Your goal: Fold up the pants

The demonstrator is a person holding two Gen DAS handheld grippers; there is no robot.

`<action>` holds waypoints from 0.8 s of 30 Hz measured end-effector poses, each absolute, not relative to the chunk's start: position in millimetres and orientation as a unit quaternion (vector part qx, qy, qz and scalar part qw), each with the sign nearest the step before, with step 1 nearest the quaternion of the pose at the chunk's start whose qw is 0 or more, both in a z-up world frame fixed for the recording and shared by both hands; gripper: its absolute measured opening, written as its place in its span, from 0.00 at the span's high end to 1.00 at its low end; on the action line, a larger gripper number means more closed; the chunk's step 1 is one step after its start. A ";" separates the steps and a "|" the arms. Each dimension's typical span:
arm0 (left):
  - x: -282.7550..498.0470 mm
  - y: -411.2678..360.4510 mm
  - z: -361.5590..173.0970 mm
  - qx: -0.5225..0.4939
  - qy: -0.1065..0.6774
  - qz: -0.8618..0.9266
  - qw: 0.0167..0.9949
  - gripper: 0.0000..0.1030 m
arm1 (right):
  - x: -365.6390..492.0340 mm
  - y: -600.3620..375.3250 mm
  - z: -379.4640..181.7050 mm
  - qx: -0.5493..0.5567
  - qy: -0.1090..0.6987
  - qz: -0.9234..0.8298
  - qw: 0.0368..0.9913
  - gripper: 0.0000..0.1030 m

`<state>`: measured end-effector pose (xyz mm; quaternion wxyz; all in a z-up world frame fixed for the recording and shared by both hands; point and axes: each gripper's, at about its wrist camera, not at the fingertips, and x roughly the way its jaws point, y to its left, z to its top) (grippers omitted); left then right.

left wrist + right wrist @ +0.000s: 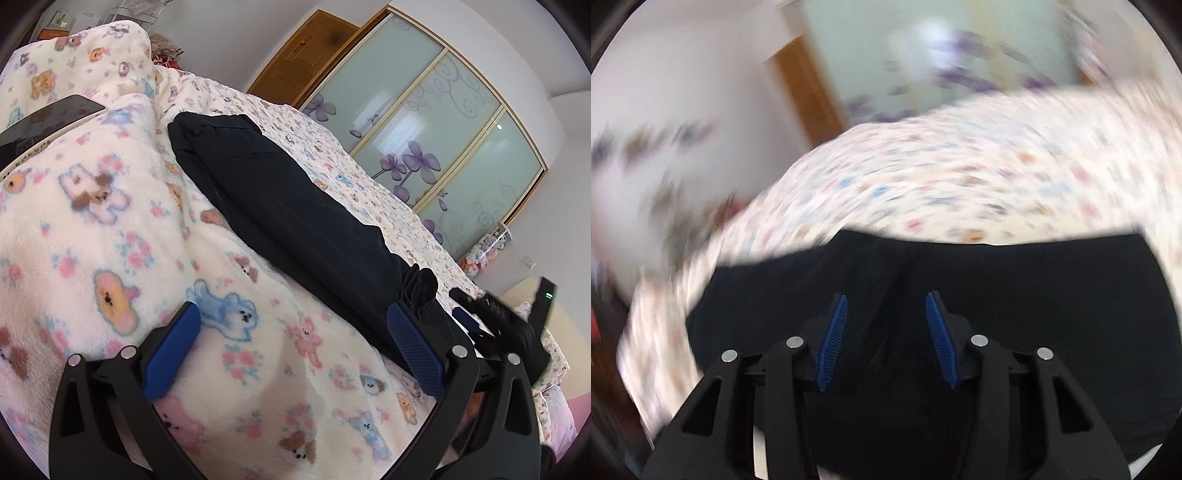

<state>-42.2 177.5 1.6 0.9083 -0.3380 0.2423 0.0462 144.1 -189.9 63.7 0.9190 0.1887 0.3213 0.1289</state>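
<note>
Black pants (pixel 288 206) lie folded lengthwise on a bed, running from upper left to lower right in the left wrist view. My left gripper (pixel 295 317) is wide open over the blanket; its right pad (pixel 413 343) touches the bunched near end of the pants. My right gripper (pixel 480 325) shows at the far right of that view, by the same end. In the blurred right wrist view the right gripper (pixel 886 310) is open, its blue pads apart over the black pants (pixel 1034 295), holding nothing.
A fluffy blanket (pixel 110 240) with animal prints covers the near bed. A dark phone or tablet (pixel 48 118) lies on it at upper left. A floral sheet (pixel 351 177) lies beyond the pants. A sliding-door wardrobe (pixel 424 122) stands behind.
</note>
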 end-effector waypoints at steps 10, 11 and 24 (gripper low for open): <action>-42.8 195.4 3.9 -0.395 0.224 0.017 0.891 0.02 | 180.2 -159.8 39.0 0.204 0.381 0.261 0.863 0.48; -44.4 198.6 4.0 -0.407 0.216 0.013 0.888 0.02 | 173.6 -161.9 41.7 0.208 0.368 0.269 0.866 0.48; -34.1 235.2 53.1 -0.434 0.161 -0.070 0.884 0.02 | 93.8 -165.3 55.4 0.095 0.276 0.380 0.878 0.10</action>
